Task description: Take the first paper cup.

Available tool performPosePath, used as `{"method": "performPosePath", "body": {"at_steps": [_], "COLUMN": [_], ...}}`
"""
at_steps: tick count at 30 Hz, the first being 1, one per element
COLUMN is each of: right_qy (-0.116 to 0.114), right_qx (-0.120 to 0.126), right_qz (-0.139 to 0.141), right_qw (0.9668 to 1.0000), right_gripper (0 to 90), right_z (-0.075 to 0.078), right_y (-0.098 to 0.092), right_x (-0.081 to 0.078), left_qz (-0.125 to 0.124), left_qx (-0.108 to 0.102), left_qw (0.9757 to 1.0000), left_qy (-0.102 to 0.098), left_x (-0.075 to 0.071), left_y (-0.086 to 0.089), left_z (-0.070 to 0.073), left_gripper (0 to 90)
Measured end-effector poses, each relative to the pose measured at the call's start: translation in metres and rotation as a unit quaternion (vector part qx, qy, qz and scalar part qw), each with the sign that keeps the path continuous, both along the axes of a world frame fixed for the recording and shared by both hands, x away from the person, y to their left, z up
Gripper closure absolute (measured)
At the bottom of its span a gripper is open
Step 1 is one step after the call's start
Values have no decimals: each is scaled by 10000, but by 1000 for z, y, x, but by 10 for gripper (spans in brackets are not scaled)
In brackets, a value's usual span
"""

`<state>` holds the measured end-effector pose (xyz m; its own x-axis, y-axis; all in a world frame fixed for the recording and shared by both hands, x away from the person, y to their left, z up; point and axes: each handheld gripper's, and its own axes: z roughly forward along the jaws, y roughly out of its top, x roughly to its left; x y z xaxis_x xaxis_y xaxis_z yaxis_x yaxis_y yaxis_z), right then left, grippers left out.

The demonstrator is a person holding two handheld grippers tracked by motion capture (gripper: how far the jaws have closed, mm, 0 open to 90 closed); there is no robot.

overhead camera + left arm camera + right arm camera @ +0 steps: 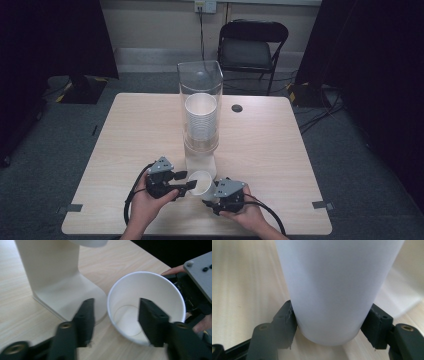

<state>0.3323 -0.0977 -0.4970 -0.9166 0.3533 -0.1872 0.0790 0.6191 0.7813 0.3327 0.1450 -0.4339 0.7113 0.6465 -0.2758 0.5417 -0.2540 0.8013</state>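
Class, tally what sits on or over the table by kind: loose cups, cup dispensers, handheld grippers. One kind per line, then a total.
Loose paper cup: 1
Cup dispenser (its stacked cups not counted): 1
Handheld grippers: 2, the left gripper and the right gripper
Total: 4

Your high view is lit softly from overhead, table (140, 130) bright, the corners falling off to near black. In your left gripper view the jaws are smeared with blur; in the right one the cup (334, 287) sits too close, soft and washed-out.
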Motion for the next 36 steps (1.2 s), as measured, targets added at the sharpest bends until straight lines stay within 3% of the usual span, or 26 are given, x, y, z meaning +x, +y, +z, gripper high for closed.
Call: {"method": "performPosePath", "body": {"at_steps": [4,6,7,8,10,11,16,18,19,20,23,26,32,34,36], "right_qy": [-2,3,-20,-29,7,19,43,101,111,106,124,114,163,168,165], "right_qx": [70,84,47,46,71,96,144,194,211,225,225,219,243,257,269], "right_qz": [66,85,80,95,53,18,-131,-222,-275,-303,-394,-457,-513,-532,-553], "right_qw": [10000,9999,10000,9999,10000,10000,9998,9995,9993,9992,9989,9987,9983,9981,9980], "right_gripper": [353,351,348,346,316,306,280,278,275,274,273,273,273,273,272], "right_z": [1,1,0,0,0,0,2,5,6,6,7,8,7,7,8], "right_y": [6,8,10,11,12,12,9,3,1,-1,-4,-6,-9,-11,-13], "right_x": [-3,-3,-4,-4,-4,-4,-2,1,2,3,5,7,9,10,10], "left_qz": [51,79,172,172,246,300,596,919,919,1108,1367,1558,1650,1723,1740], "left_qx": [204,247,328,328,396,487,465,615,615,757,932,938,769,612,644], "left_qw": [9997,9995,9988,9988,9976,9971,9957,9924,9924,9895,9850,9823,9827,9829,9826], "left_qy": [144,189,312,312,512,500,534,535,535,527,495,449,337,227,117], "left_x": [0,0,1,1,2,2,4,6,6,7,9,12,15,15,14], "left_y": [-2,-1,0,0,3,5,18,32,32,39,48,56,63,66,69], "left_z": [0,0,0,0,1,1,6,12,12,16,19,17,10,9,10], "left_gripper": [765,800,826,839,855,860,860,858,858,857,856,853,771,632,534]}}
